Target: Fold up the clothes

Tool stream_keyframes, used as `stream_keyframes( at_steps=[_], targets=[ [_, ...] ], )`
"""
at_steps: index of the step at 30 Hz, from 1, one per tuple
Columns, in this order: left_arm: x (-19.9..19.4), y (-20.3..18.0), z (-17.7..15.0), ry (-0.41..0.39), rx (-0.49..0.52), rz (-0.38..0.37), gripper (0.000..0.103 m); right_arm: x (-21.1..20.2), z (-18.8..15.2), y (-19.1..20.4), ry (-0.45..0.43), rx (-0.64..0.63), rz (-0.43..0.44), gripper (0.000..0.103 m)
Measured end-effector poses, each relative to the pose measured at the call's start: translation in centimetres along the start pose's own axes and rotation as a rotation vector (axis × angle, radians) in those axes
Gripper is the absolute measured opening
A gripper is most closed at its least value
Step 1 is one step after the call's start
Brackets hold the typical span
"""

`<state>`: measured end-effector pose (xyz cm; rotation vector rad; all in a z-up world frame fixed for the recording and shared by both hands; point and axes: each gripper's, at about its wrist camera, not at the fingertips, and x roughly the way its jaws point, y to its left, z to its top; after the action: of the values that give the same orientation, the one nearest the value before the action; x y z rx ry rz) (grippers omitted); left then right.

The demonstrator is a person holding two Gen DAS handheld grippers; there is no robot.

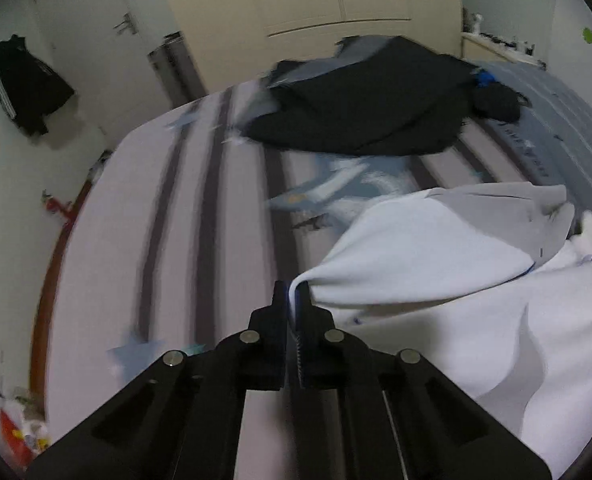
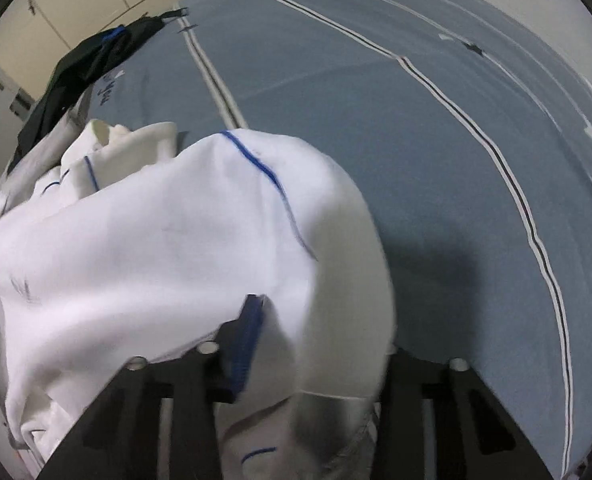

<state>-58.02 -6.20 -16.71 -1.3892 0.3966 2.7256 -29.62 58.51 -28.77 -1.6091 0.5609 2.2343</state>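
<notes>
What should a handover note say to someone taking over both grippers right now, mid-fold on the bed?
Left gripper: shut on an edge of the white garment, pinched between its fingers.
Right gripper: the white garment is draped over its fingers; only one finger shows, so its grip cannot be read.
Things: the white garment with blue trim lies bunched on the striped bedspread. A pile of dark clothes sits further back on the bed.
Done: the garment is gripped, at least on the left side.
Left: spread it flat, fold it, then likely the dark pile.
</notes>
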Motion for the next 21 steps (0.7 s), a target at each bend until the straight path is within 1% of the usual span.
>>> stream_keyframes(
  at_steps=[1,3,4,5,6,9,10,12,14,15,16,18,20,21],
  targets=[
    [-0.3,1.9,-1.1,0.018,-0.032,0.009,0.003,-0.1,0.2,0.4,-0.001,-0.009,-0.002,0.009],
    [-0.9,5.5,-3.4,0.056,-0.100,0.027,0.003,-0.2,0.5,1.2,-0.003,-0.020,0.010,0.009],
    [-1.1,6.5,-4.9,0.071,-0.121,0.033,0.003,-0.3,0.6,1.6,-0.004,-0.027,0.019,0.010],
    [-1.6,7.3,-6.8,0.092,-0.132,0.067,0.003,-0.4,0.7,2.0,-0.003,-0.037,0.020,0.010],
    [-2.1,8.2,-8.7,0.114,-0.142,0.103,0.000,-0.5,0.8,2.5,-0.002,-0.044,0.020,0.011],
    [-3.5,14.2,-15.0,0.193,-0.331,0.235,0.000,-0.7,1.1,3.4,0.001,-0.048,0.017,0.015],
    [-4.0,15.2,-16.4,0.212,-0.355,0.251,0.000,-0.7,1.3,3.4,-0.003,-0.043,0.020,0.015],
    [-5.1,15.2,-18.1,0.227,-0.315,0.193,0.000,-0.8,2.1,3.3,-0.019,-0.031,0.027,0.018],
    [-5.8,13.2,-17.7,0.198,-0.242,0.139,0.004,-1.0,3.1,3.3,-0.042,-0.022,0.027,0.022],
    [-5.9,11.5,-16.8,0.183,-0.206,0.098,0.014,-1.1,3.6,3.5,-0.054,-0.024,0.023,0.023],
    [-6.0,9.8,-15.9,0.167,-0.170,0.055,0.028,-1.3,4.2,3.8,-0.067,-0.029,0.017,0.025],
    [-5.8,5.0,-13.0,0.115,-0.118,-0.054,0.042,-1.8,5.9,4.9,-0.098,-0.056,0.009,0.025],
    [-5.8,1.5,-10.6,0.069,-0.095,-0.158,0.046,-2.5,7.4,5.9,-0.131,-0.080,0.021,0.025],
    [-5.8,-0.6,-9.3,0.046,-0.073,-0.212,0.052,-2.9,8.1,6.4,-0.147,-0.091,0.030,0.026]
  ],
)
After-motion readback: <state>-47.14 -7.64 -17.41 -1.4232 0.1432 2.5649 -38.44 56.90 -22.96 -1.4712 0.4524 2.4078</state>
